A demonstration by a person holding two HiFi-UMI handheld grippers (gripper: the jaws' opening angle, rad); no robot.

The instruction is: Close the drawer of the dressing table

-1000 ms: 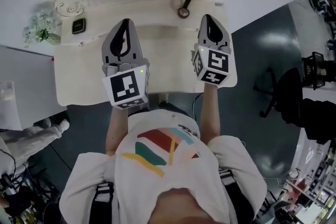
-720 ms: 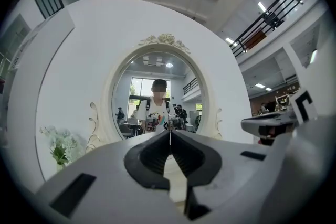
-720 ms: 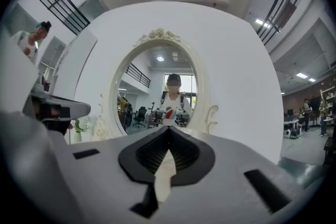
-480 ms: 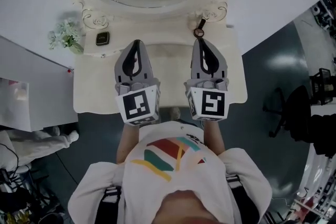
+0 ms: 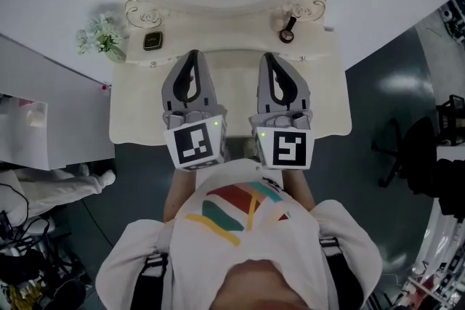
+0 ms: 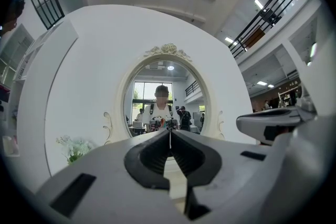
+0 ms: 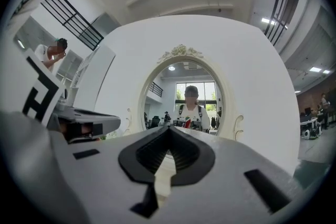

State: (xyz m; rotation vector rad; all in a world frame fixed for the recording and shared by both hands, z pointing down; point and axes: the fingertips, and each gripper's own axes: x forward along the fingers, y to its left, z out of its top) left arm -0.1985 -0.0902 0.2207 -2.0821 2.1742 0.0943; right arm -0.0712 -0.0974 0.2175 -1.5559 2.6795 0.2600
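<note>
Plainly, left claw and right claw, both closed empty, hover above the dressing table.

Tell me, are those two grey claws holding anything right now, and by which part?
Nothing is held. The left gripper and the right gripper are both shut and empty, above the dressing table.
</note>
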